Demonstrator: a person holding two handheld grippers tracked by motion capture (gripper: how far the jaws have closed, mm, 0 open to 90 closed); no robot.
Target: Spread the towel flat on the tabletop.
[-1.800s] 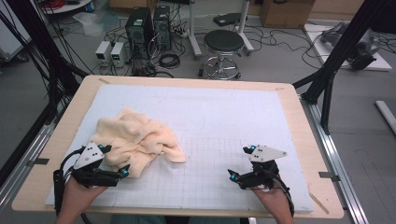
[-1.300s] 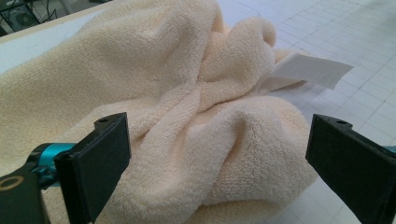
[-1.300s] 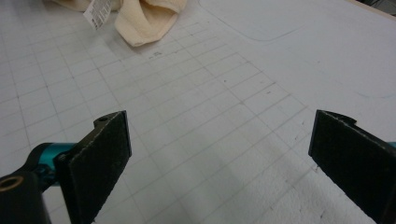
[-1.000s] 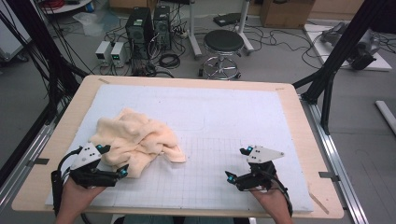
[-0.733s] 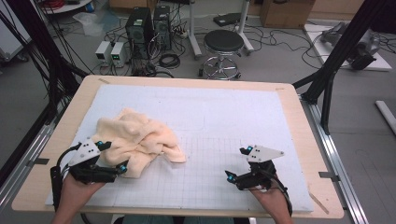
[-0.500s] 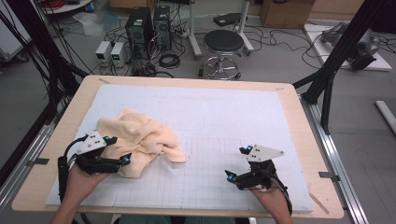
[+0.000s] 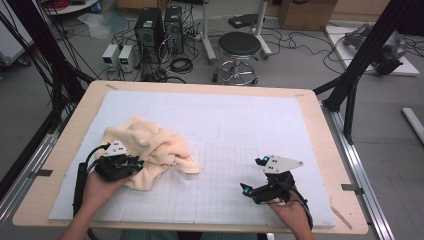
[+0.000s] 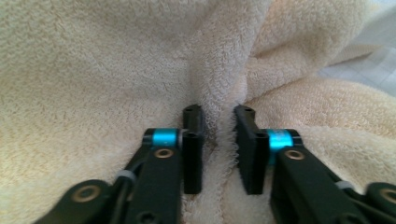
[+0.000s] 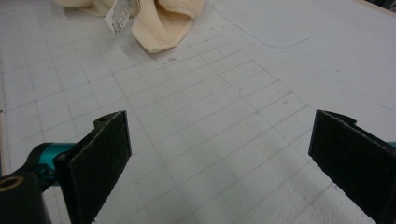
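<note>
Left gripper (image 7: 131, 163) moved forward onto cream towel (image 7: 150, 150), jaws nearly closed, pinching raised towel fold (image 8: 217, 126). Towel crumpled on left part of white gridded mat (image 7: 250, 130). Right gripper (image 7: 252, 175) unmoved near front right, jaws spread wide over bare mat, well apart from towel.

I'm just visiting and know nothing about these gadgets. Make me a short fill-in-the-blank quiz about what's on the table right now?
1. The left gripper has its jaws pinched on a fold of the cream ____.
2. The right gripper hovers with its jaws wide ____.
3. The white mat is printed with a ____ of lines.

Missing words: towel; open; grid
</note>
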